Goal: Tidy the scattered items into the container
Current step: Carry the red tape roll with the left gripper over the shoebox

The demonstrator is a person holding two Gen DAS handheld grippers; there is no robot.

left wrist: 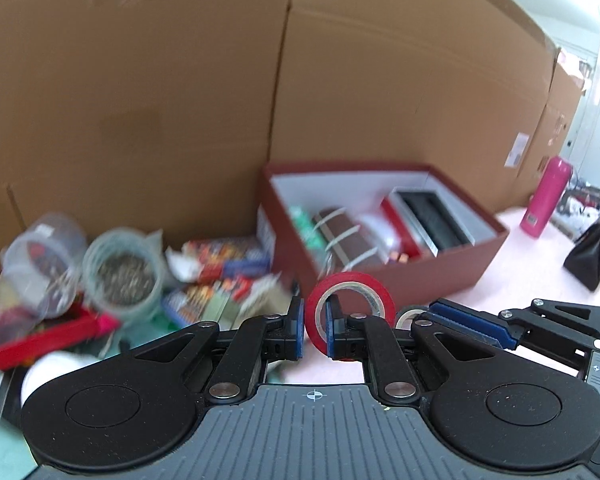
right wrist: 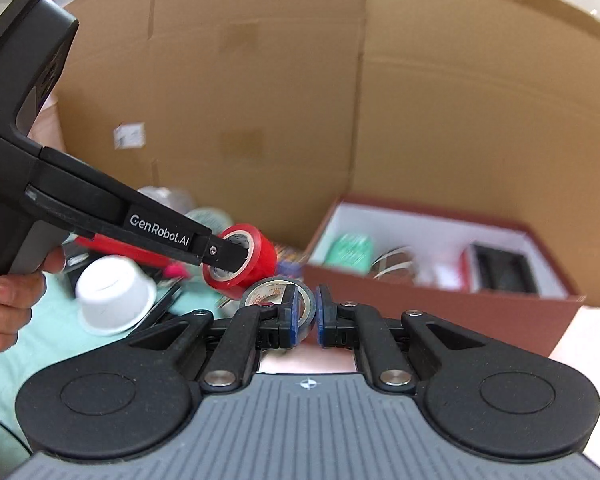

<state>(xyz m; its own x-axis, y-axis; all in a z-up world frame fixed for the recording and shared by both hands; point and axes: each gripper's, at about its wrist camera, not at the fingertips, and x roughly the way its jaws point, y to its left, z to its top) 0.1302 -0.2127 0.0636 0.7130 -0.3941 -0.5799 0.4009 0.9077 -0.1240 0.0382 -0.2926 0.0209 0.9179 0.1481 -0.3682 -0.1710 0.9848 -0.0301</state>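
My left gripper [left wrist: 314,326] is shut on a red tape roll [left wrist: 350,282], pinching its wall with one finger inside the ring; the roll also shows in the right wrist view [right wrist: 260,256]. My right gripper [right wrist: 308,314] is shut on a dark tape roll [right wrist: 274,292] in the same way, just right of and below the red one. Both are held above the pink table, in front of the open red box [left wrist: 428,270], also in the right wrist view [right wrist: 440,300], which holds several items.
A pile of scattered items lies left: two clear jars [left wrist: 120,272], snack packets [left wrist: 228,260], a red tray [left wrist: 40,336], a white cup [right wrist: 114,294]. Large cardboard boxes [left wrist: 180,100] stand behind. A pink bottle [left wrist: 546,196] and a black bag [left wrist: 592,248] stand right.
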